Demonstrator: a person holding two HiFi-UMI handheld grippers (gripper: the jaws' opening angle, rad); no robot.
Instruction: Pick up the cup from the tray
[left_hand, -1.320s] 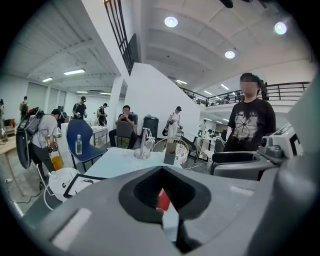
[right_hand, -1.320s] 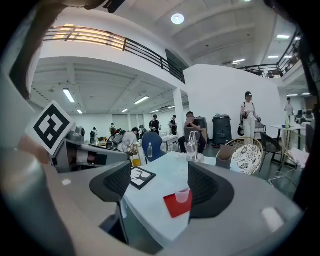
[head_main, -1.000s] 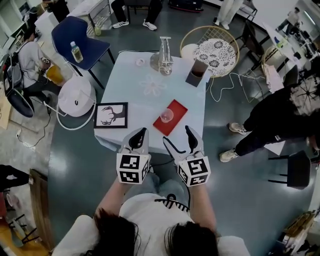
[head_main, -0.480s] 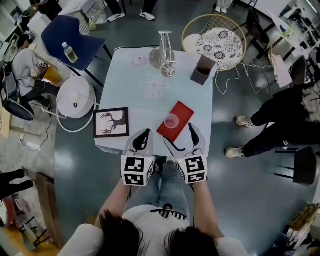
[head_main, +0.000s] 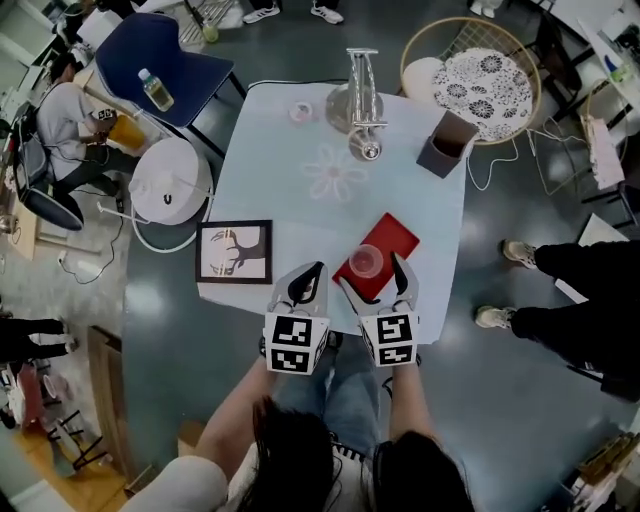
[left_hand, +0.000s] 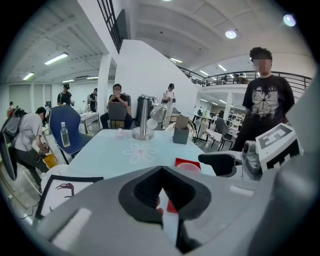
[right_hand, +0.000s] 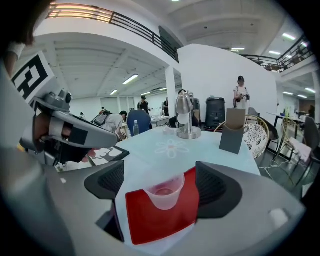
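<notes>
We are straddling the cup, upright on the red tray at the desk's near edge, with the right gripper's fingers, which have just been opening wide and are not touching it. The left gripper's fingers are sitting closed, empty. We should be centring before squeezing gently.

One tabletop is counted. On it are logged: one red tray, one clear cup, one framed picture, one metal stand, one brown box, one small pink item, one printed flower. Two claws are counted: left claw, right claw. Off the tabletop are logged: one blue chair, one bottle, one white round appliance, one wicker chair. Bystanders are seen around the edges; their number cannot be settled.
</notes>
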